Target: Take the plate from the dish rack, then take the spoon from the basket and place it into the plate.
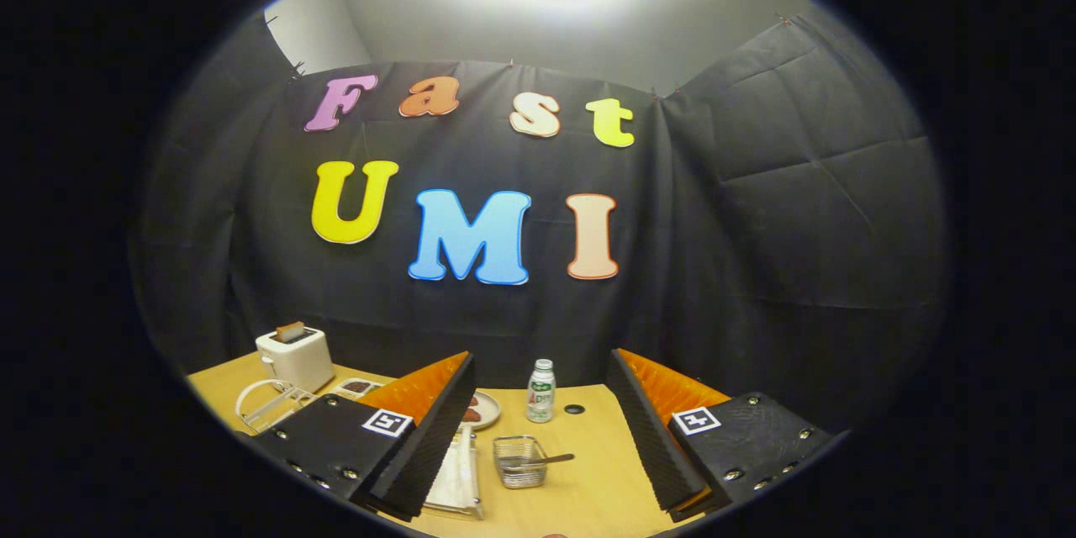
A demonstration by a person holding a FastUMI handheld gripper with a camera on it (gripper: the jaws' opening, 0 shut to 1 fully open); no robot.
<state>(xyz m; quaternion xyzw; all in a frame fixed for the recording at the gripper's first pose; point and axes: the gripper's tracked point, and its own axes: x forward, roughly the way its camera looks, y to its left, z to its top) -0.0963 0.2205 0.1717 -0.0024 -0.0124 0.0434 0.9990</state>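
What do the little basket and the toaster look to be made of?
Basket: thin metal wire mesh, shiny; see-through grid. Toaster: probably smooth matte plastic, cream-white, though painted metal is possible. The tool is open, its fingers either side of the basket.

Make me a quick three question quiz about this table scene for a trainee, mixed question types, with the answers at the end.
1. True or false: the gripper has its fingers spread wide with nothing between them.
2. Multiple choice: the spoon is A) on the table top, B) in the wire basket with its handle sticking out over the rim, C) inside the toaster.
3. Fill in: the small bottle stands upright on the wooden table, beyond the ____.

Key: 1 true; 2 B; 3 basket.
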